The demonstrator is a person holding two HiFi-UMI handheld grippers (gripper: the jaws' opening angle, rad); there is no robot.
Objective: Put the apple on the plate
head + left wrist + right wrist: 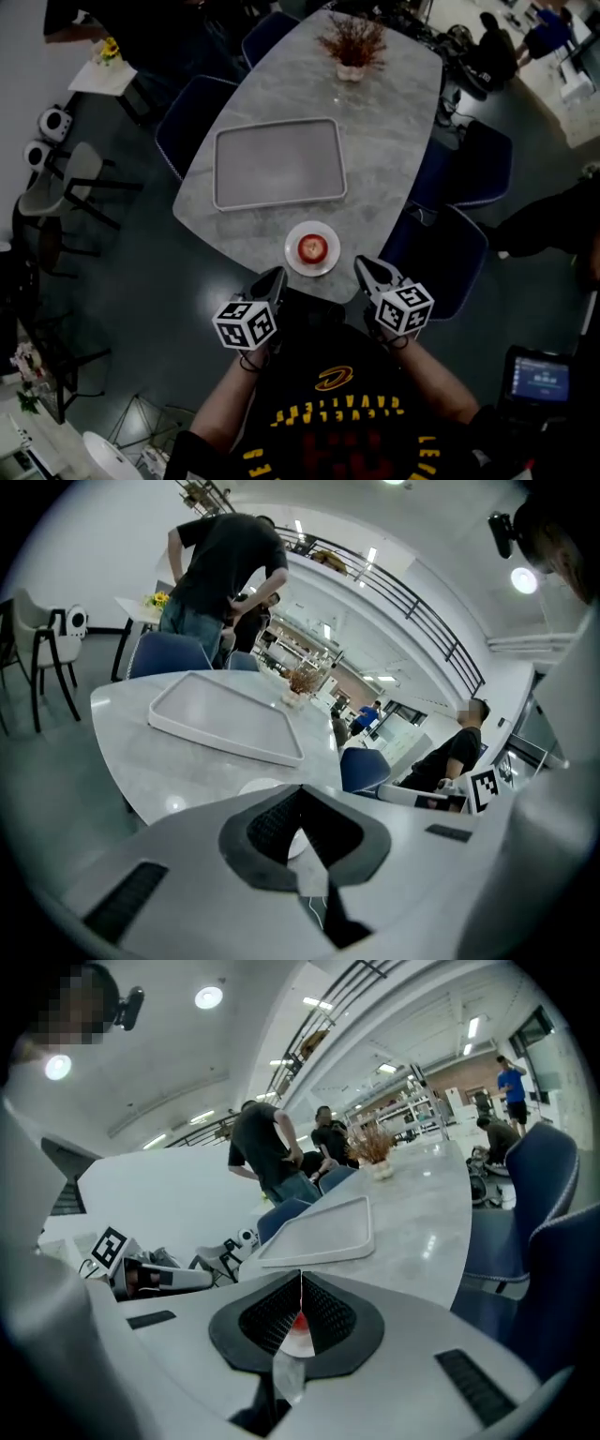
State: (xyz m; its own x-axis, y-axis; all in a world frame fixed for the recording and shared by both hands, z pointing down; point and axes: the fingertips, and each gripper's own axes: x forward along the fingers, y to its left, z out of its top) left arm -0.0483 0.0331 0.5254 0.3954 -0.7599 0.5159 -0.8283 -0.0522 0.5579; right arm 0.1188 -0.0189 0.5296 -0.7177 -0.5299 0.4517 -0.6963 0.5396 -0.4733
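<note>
Left gripper (pixel 273 276), right gripper (pixel 362 266): jaws closed, empty; angled downward, flanking near rim of plate (pixel 292 263) bearing apple (pixel 312 247), at table (pixel 394 122) edge.

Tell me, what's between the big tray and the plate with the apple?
Nothing. In the head view, only a bare strip of grey table separates the tray from the plate holding the apple.

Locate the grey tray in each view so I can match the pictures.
Head view: tray at the centre of the table.
Left gripper view: tray left of centre, above the jaws.
Right gripper view: tray at centre, just above the jaws.
Shared landmark: potted dried plant at the table's far end, beyond the tray.
</note>
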